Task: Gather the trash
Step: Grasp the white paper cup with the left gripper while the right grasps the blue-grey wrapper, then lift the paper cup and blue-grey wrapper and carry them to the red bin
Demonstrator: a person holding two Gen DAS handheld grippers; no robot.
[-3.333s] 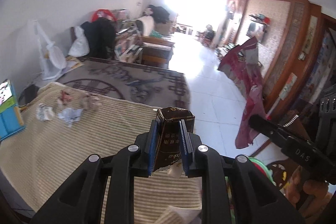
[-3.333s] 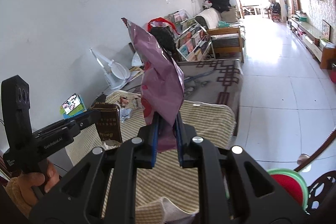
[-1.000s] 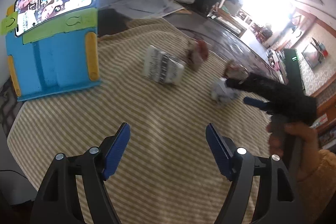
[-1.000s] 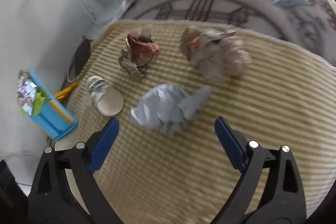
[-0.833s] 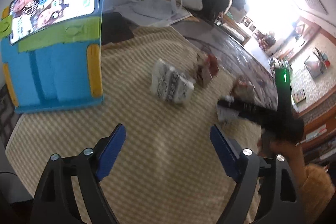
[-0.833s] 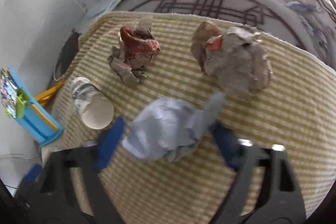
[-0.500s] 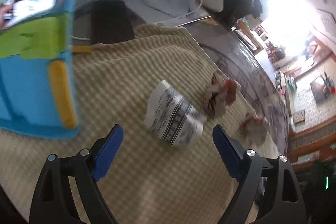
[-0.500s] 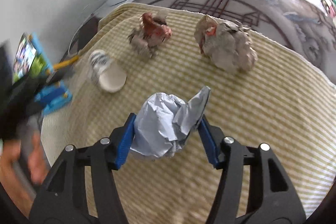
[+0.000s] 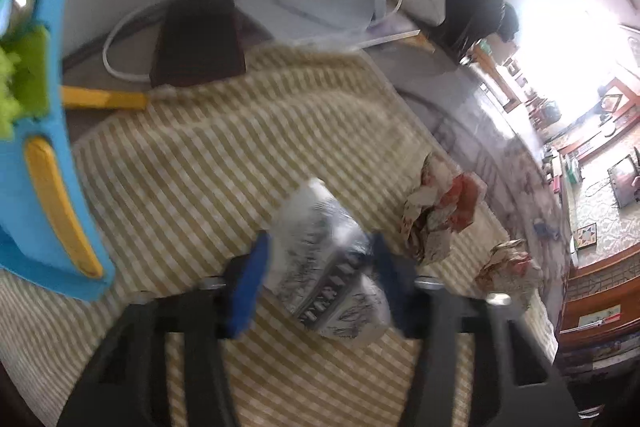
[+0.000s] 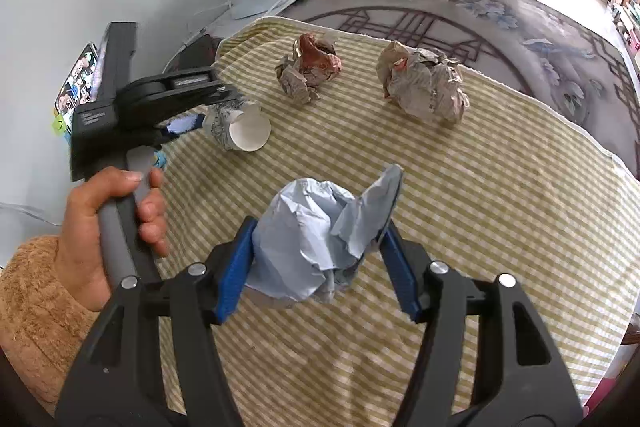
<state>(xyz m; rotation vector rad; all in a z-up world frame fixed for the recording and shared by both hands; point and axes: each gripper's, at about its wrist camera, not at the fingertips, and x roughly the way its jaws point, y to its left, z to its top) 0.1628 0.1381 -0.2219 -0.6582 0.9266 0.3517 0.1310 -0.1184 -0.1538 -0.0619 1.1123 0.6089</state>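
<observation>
Left wrist view: the left gripper [image 9: 320, 277] is closing around the lying paper cup [image 9: 328, 267] on the striped cloth [image 9: 192, 163]; real grasp I cannot tell because of blur. Right wrist view: the right gripper [image 10: 320, 267] is clamping the crumpled blue paper [image 10: 316, 247] above the cloth

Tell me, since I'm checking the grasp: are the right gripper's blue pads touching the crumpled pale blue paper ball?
Touching. The right wrist view shows the right gripper with both pads pressed against the sides of the crumpled pale blue paper ball.
</observation>
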